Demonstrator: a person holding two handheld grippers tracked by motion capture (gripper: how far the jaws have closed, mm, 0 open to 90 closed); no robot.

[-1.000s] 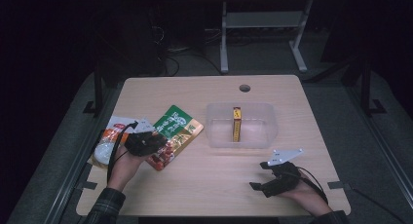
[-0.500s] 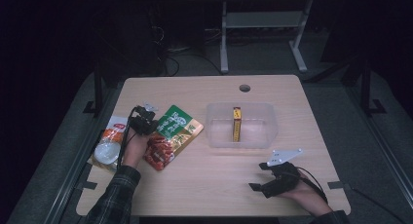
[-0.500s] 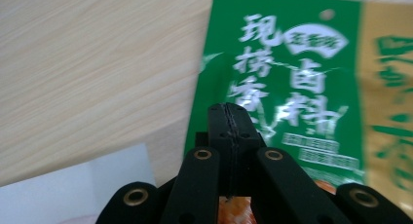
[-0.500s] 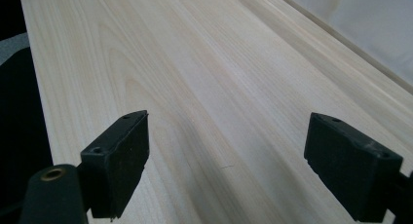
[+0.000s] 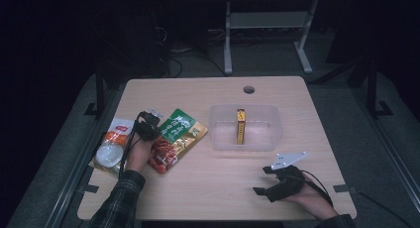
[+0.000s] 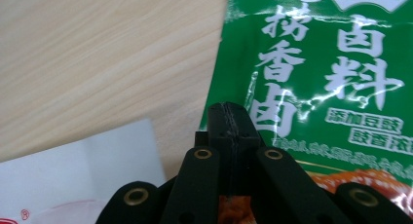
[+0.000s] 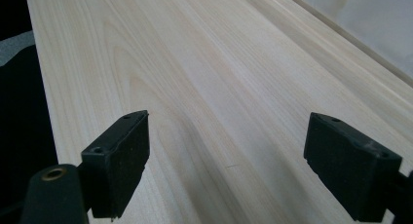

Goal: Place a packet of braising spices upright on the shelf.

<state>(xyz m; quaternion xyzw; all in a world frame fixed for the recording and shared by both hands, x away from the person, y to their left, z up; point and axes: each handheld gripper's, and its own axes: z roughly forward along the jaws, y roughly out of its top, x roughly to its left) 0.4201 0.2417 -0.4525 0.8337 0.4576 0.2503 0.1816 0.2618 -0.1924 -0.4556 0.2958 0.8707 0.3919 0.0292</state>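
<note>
Up close, the left gripper (image 6: 229,121) has its two black jaws pressed flat together at the edge of the green seasoning packet (image 6: 321,83); whether a sliver of the packet's edge is pinched between them cannot be told, since the jaws cover that spot. They have just been closing. From the high view the gripper (image 5: 147,125) sits at the packet's (image 5: 174,139) left edge, its tips hidden under the hand. The packet lies flat on the wooden table (image 5: 198,94), between a white and orange pouch (image 5: 111,143) and a clear plastic tub (image 5: 245,128). It is glossy and creased, green with white characters above and an orange-red food picture below, its far end cut off in the left gripper view. The right gripper (image 7: 226,165) rests over bare wood with jaws wide apart, holding nothing
</note>
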